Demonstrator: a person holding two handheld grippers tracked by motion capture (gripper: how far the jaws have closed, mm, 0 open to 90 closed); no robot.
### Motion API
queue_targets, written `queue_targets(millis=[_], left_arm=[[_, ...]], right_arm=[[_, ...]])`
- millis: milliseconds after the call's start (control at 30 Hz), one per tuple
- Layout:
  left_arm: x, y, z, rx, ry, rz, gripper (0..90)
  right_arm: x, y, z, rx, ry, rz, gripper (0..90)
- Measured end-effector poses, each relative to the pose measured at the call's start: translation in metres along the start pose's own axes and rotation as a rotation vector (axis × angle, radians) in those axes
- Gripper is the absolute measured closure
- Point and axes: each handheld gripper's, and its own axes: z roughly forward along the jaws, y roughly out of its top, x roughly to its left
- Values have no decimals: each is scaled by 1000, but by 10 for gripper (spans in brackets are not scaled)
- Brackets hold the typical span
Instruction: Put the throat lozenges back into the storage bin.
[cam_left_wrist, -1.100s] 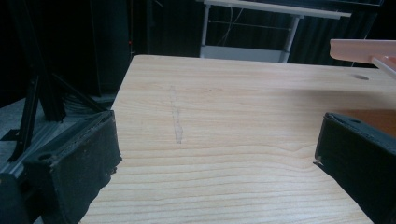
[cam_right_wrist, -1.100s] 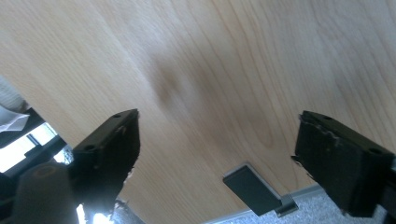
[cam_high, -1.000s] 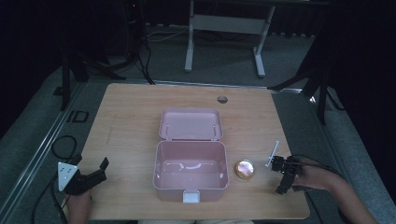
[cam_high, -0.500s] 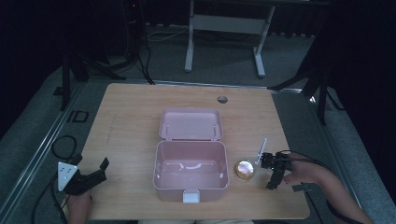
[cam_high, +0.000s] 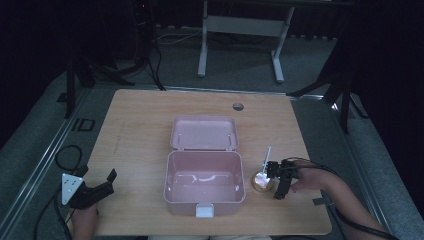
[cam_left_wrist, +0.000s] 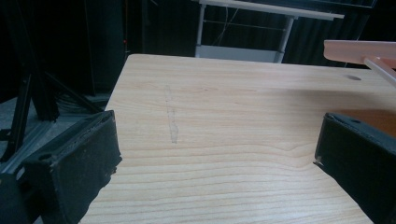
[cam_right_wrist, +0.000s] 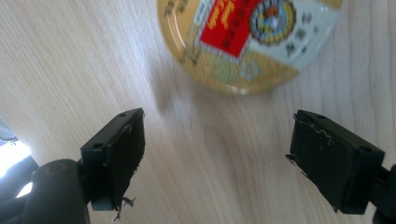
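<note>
Round tin (cam_right_wrist: 250, 42), gold-rimmed with a red label and a printed medallion on its lid, lies flat on the wooden surface (cam_high: 135, 135) just to the right of the open pink box (cam_high: 204, 181), close to the near edge. Being round, it has no long axis to line up with, so what matters is simply which way it lies from our tongs. In the right gripper view it sits just ahead of the right tongs (cam_right_wrist: 233, 163), a little toward the right jaw, and partly past the top of the frame. The jaws are spread wide with bare wood between them, and they touch nothing. We judge the gap wide enough to take the tin once the tongs come forward over it.

From the high view, the right tongs (cam_high: 278, 181) hover right beside the tin (cam_high: 262, 181), on its right side, and a thin white stick (cam_high: 266, 159) rises from about the same spot; we cannot tell whether that stick belongs to the tin or to the gripper. The box stands with its lid laid back and its tray open.

Our left tongs (cam_high: 102, 186) rest well apart at the near left corner of the surface, jaws spread and empty. The right hand is clearly the nearer one for this pick.
</note>
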Motion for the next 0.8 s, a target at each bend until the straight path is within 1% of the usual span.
queue_targets(millis=[200,400,433,500,600,700,733,767,800], left_arm=[[0,0,0,1,-2,0,3],[0,0,0,0,-6,-1,3],[0,0,0,0,-7,-1,3],[0,0,0,1,-7,-1,3],[0,0,0,1,-9,-1,3],[0,0,0,1,-10,-1,3],[0,0,0,1,-10,-2,3],[0,0,0,2,-9,-1,3],[0,0,0,2,-10,-1,3]], right_arm=[[0,15,-2,-18,-8,-29,176],[0,28,-2,-22,-21,-55,176],[0,30,-2,-20,-20,-51,175],[0,34,-1,-13,-30,-64,175],[0,40,2,-11,-32,-69,162],[0,45,3,-6,-31,-86,163],[-2,47,4,-1,-30,-97,176],[0,48,5,-1,-40,-86,192],[0,49,6,1,-37,-83,193]])
